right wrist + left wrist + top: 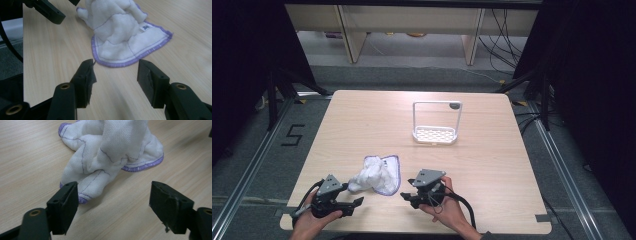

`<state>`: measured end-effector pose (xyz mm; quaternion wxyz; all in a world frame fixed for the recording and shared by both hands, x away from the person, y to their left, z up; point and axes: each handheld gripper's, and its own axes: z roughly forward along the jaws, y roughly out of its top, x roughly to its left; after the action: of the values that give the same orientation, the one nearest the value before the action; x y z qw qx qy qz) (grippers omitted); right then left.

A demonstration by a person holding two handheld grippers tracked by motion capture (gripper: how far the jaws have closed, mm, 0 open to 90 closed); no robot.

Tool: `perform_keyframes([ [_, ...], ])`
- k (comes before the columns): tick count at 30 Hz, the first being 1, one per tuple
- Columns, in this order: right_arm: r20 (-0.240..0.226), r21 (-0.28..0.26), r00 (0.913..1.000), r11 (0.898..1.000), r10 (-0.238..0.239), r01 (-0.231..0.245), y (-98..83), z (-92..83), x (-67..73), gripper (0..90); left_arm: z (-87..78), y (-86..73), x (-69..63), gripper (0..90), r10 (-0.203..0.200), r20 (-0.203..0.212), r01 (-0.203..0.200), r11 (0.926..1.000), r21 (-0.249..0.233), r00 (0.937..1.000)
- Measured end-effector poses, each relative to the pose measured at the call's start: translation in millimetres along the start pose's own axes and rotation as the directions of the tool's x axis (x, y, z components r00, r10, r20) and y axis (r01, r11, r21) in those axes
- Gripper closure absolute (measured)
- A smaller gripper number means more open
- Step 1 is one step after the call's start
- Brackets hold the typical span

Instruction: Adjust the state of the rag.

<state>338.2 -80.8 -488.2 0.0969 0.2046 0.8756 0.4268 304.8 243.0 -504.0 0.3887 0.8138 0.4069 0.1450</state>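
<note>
even overhead light, soft shadows; dark surround, near jaws slightly blurred.

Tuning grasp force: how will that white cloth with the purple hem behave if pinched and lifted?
The cloth lies bunched in soft folds, so it is probably floppy and will drape. It looks thin, likely light. Its woven surface should grip, not slip.

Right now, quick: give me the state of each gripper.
Left gripper: open, holding nothing; the white cloth lies just ahead of its jaws.
Right gripper: open, holding nothing; jaws apart, short of the cloth's purple edge.
</note>
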Motion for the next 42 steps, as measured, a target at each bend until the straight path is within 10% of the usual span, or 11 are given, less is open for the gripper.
perform_keyframes([
  [9, -0.015, 0.024, 0.9999, 1.000, -0.003, 0.003, 11.7, 29.2, -1.2, 48.4, 0.2, -1.4, 5.2, 34.1, -0.002, -0.012, 0.002, 0.9998, -0.018, 0.9999],
  [25, -0.007, 0.071, 1.0000, 0.997, 0.000, 0.000, 17.1, 66.8, 2.9, 59.6, 12.4, 2.3, 8.3, 70.8, 0.158, -0.018, -0.158, 0.9874, 0.000, 0.9872],
  [35, -0.015, 0.078, 0.9982, 0.995, -0.057, 0.058, 18.4, 65.6, 4.5, 81.6, 7.7, 3.9, 8.9, 87.3, 0.219, -0.037, -0.219, 0.9758, 0.003, 0.9751],
  [42, -0.051, 0.037, 0.9971, 0.998, -0.058, 0.060, 23.9, 35.6, -1.0, 83.7, -11.1, 11.5, 1.9, 88.2, 0.171, -0.018, -0.172, 0.9803, -0.098, 0.9851],
])
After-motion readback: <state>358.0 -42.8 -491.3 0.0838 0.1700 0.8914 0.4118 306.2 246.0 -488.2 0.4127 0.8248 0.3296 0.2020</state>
